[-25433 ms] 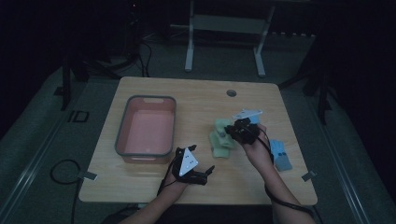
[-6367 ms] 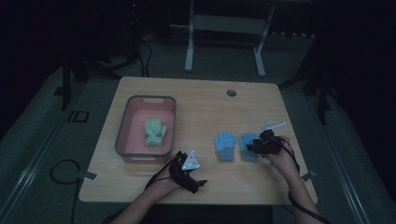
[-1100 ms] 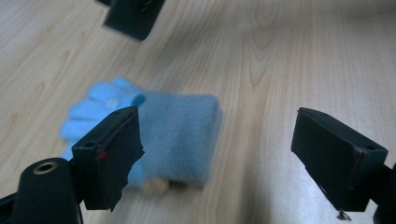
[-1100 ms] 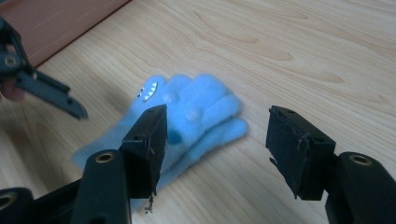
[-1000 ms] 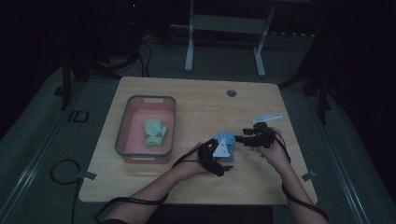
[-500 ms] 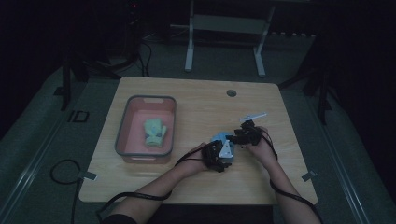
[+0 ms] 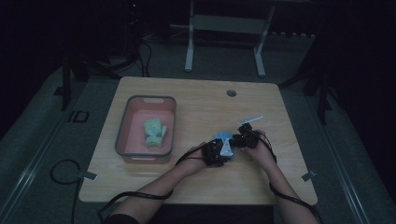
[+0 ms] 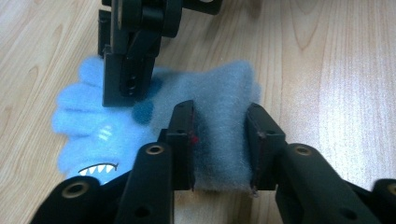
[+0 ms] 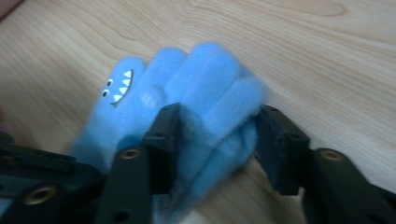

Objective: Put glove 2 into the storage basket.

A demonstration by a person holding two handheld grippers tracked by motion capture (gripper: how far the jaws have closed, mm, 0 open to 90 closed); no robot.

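Note:
A fuzzy blue glove (image 8: 219, 93) with a toothy shark face lies on the wooden table (image 7: 196, 100), right of centre. My left gripper (image 8: 219, 140) is shut on its cuff, and the fabric fills the gap between the jaws. My right gripper (image 9: 217, 140) is shut on the glove's fingers (image 9: 196, 79) from the opposite end, with a second blue layer underneath. In the high view the two grippers meet over the glove (image 7: 223, 138), left gripper (image 7: 215, 154) nearer me and right gripper (image 7: 243, 139) just beyond. The right gripper (image 8: 128, 70) also shows across the glove in the left gripper view.
A pink bin with a grey rim (image 7: 122, 126) stands at the table's left and holds a green glove (image 7: 154, 130). A round cable hole (image 7: 231, 93) sits near the far edge. Cables trail from both grippers toward me.
In the last second my right gripper slid left to the blue glove and my left gripper closed in on it; both now grip it. Earlier, the green glove went into the bin.

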